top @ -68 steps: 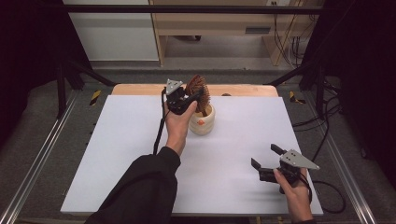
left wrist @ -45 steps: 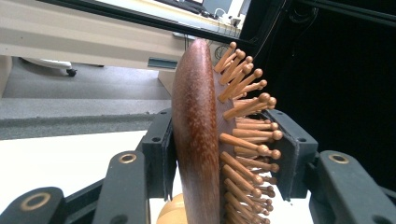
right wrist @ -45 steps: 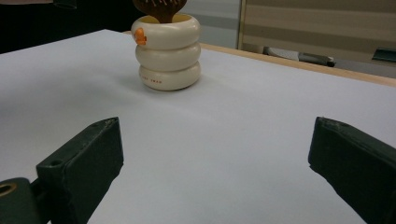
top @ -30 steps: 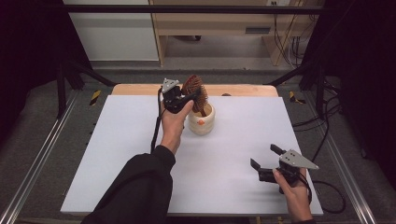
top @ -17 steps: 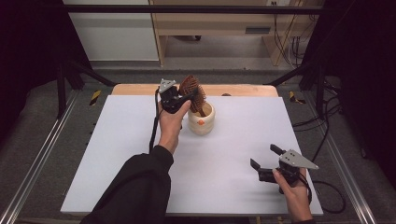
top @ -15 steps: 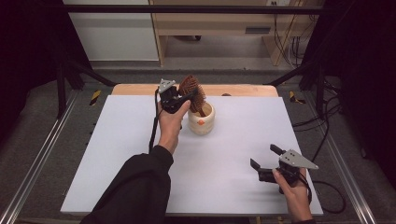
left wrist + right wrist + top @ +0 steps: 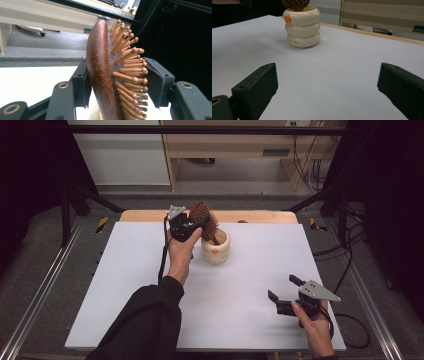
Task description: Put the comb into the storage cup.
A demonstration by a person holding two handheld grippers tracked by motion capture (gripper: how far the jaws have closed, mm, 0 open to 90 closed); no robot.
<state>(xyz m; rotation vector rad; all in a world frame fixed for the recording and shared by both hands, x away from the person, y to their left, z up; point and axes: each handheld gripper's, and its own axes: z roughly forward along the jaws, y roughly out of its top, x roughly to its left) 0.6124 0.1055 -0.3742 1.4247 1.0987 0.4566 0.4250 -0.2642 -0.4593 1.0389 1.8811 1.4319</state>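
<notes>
A dark wooden hairbrush [image 7: 202,217] with peg bristles stands with its handle down in a cream ringed cup [image 7: 216,251] at the back of the white table [image 7: 125,285]. My left gripper [image 7: 199,223] reaches in from the left, and its jaws close on the brush head. In the left gripper view the left pad sits against the smooth back of the brush [image 7: 100,70], and the bristle tips meet the right pad. My right gripper [image 7: 281,287] rests open near the front right of the table, with nothing between its jaws. From it I see the cup [image 7: 302,27] farther off.
A wooden strip [image 7: 260,216] runs along the table's far edge. Metal rails and dark frame posts flank the table, and cables [image 7: 345,265] hang at the right. Wide bare table surface lies between the cup and my right gripper.
My left gripper and the brush head have drifted slightly to the left over the cup. The right hand has kept still.
</notes>
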